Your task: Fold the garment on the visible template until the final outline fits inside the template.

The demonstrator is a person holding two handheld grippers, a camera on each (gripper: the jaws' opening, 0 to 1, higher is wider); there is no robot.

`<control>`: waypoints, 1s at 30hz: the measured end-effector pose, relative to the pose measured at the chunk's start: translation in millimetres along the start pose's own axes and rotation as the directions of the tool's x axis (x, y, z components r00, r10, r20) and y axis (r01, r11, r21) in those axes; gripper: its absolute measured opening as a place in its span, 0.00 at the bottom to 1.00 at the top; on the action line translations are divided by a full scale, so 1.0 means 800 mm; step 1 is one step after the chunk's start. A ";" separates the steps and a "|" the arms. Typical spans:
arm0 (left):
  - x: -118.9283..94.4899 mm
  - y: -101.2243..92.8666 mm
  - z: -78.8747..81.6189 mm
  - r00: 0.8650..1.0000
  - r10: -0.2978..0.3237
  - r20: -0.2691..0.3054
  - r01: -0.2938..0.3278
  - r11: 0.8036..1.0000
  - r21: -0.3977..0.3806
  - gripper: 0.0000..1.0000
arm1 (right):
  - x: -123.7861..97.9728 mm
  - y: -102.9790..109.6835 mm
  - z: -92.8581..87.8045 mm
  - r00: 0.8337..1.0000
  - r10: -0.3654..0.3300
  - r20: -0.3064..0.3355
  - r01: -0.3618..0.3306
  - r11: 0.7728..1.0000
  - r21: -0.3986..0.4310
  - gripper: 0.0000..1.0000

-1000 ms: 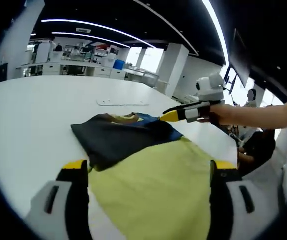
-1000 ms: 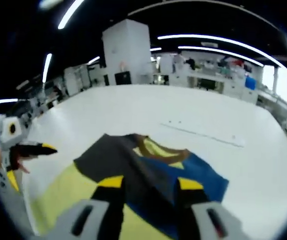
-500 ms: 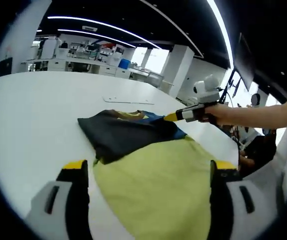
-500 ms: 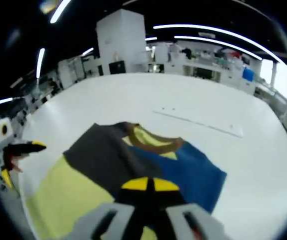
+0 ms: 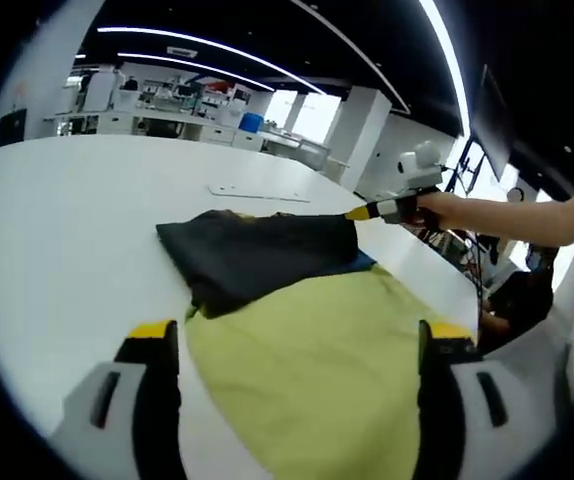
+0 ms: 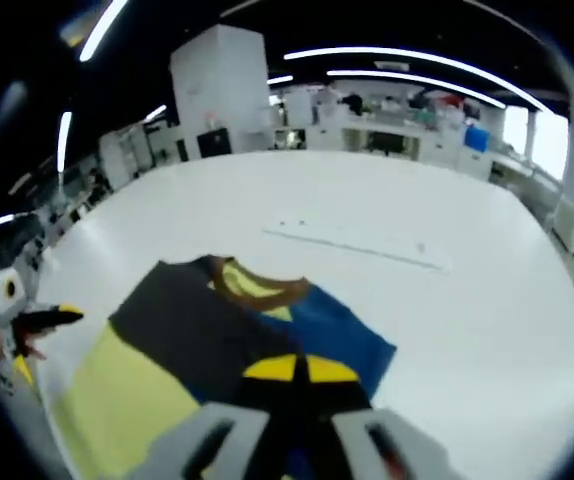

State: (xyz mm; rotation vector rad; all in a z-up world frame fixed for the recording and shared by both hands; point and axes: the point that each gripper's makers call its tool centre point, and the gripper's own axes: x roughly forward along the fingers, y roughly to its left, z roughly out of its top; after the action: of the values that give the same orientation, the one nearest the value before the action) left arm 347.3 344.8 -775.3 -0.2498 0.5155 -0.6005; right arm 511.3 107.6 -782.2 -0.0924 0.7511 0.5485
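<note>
A: On the white table (image 5: 57, 230), near its middle, lies the garment (image 5: 297, 330). Describe its condition.

B: It lies flat on the tabletop. The near part is yellow-green. A dark grey panel (image 5: 252, 255) is folded over the far part, and a strip of blue shows at the panel's edge. In the right gripper view the garment (image 6: 167, 340) shows a brown collar (image 6: 257, 288) with yellow inside it, and a blue section to one side of the grey.

A: State of the right gripper?

B: In its own view the right gripper (image 6: 295, 368) has its two yellow-tipped jaws pressed together, no gap between the tips. They sit over the blue and grey cloth. Fabric appears pinched between them, though the contact itself is hidden beneath the tips. In the left gripper view the same tool (image 5: 359, 212) reaches in from the right, held by a person's hand (image 5: 437, 208), its yellow tip touching the far corner of the grey panel.

A: State of the left gripper?

B: The left gripper (image 5: 292, 330) has its jaws spread wide, one on either side of the yellow-green cloth. Nothing is held between them. In the right gripper view it (image 6: 42, 318) sits at the left edge, beside the garment's yellow-green end.

A: Surroundings?

B: A thin pale strip (image 6: 357, 245) lies on the table beyond the collar, apart from the garment. Past the table are white counters, a white pillar (image 6: 217, 95) and ceiling light strips.
</note>
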 end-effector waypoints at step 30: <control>0.024 0.049 -0.025 0.990 0.130 -0.059 -0.127 0.991 0.045 0.78 | 0.010 -0.026 -0.028 0.999 0.002 -0.041 0.000 0.998 0.060 0.24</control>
State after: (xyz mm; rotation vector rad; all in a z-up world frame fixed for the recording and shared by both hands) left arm 369.1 363.4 -814.3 -0.1577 0.5741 -0.4943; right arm 512.8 86.9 -806.0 -0.0478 0.8066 0.5260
